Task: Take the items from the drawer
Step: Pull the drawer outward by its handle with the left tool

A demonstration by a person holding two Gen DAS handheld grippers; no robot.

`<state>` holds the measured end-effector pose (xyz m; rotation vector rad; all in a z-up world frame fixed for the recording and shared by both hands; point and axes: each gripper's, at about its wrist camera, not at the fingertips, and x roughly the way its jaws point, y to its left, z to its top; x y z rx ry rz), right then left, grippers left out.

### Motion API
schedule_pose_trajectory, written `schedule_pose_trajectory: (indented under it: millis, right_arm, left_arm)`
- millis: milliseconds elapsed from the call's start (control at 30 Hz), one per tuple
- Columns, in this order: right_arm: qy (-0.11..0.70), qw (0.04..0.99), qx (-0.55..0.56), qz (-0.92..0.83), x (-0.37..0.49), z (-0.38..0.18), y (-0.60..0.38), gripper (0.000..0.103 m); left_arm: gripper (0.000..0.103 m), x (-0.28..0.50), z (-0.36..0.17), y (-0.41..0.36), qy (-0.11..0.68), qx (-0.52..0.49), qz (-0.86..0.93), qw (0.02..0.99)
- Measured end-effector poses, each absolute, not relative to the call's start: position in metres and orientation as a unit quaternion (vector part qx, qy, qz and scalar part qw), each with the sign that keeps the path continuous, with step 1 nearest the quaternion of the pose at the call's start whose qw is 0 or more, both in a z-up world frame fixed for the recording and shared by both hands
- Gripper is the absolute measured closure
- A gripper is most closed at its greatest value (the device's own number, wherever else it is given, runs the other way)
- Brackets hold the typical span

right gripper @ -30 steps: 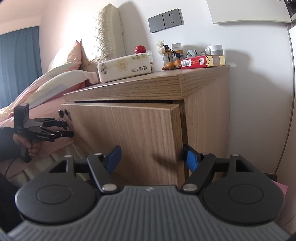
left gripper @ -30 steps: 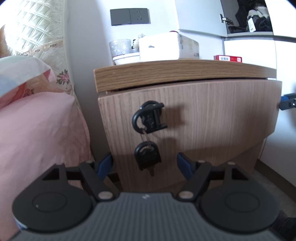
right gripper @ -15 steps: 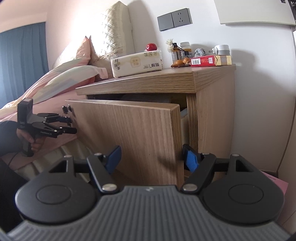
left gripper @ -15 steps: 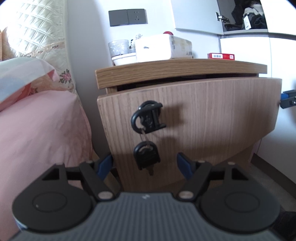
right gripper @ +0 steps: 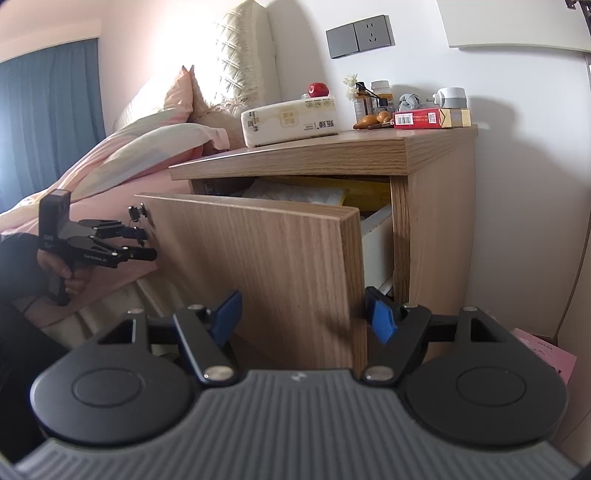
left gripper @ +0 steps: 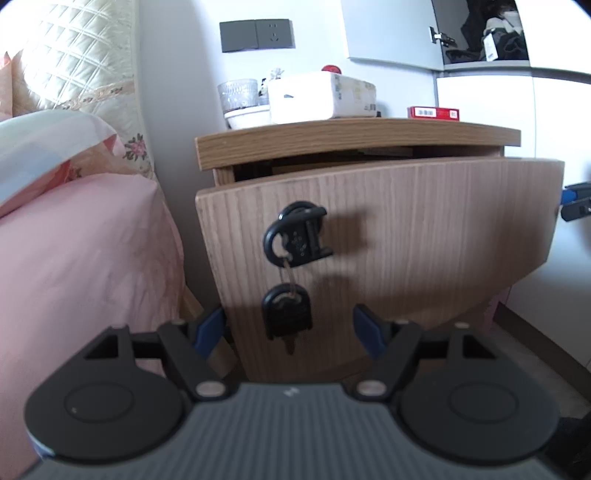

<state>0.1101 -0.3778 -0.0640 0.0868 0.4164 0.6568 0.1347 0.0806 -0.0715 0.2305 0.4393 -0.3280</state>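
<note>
A bedroom corner: a white wall with a grey socket plate (right gripper: 360,36), a bed with pink bedding (left gripper: 85,258) and a quilted cream headboard (right gripper: 240,62), and a wooden nightstand (right gripper: 432,206) standing just beside the bed. On the nightstand's top, a white tissue pack (right gripper: 290,121) lies toward the bed-side edge and a red box (right gripper: 421,119) toward the far corner, with small bottles and jars behind them against the wall.

The drawer (right gripper: 258,266) stands partly pulled out under the top; yellow and pale papers (right gripper: 306,190) show in the gap. A black key (left gripper: 295,234) sits in the lock on the drawer front, with a second black key (left gripper: 286,314) dangling below it on a ring.

The left gripper (left gripper: 290,326) is held in front of the drawer face, its blue-padded fingers spread wide to either side of the hanging key and gripping nothing. The right gripper (right gripper: 304,317) has its jaws equally wide apart, straddling the drawer front's outer corner without clasping it; whether either pad touches the wood cannot be told.
</note>
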Motion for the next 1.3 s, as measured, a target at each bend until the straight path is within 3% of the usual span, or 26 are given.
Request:
schedule_pose_trajectory:
  millis: [1300]
  right_arm:
    - [0.203, 0.913, 0.055, 0.350, 0.068, -0.063, -0.383, 0.028]
  left_arm:
    - [0.026, 0.091, -0.069, 0.072, 0.235, 0.136, -0.135, 0.953]
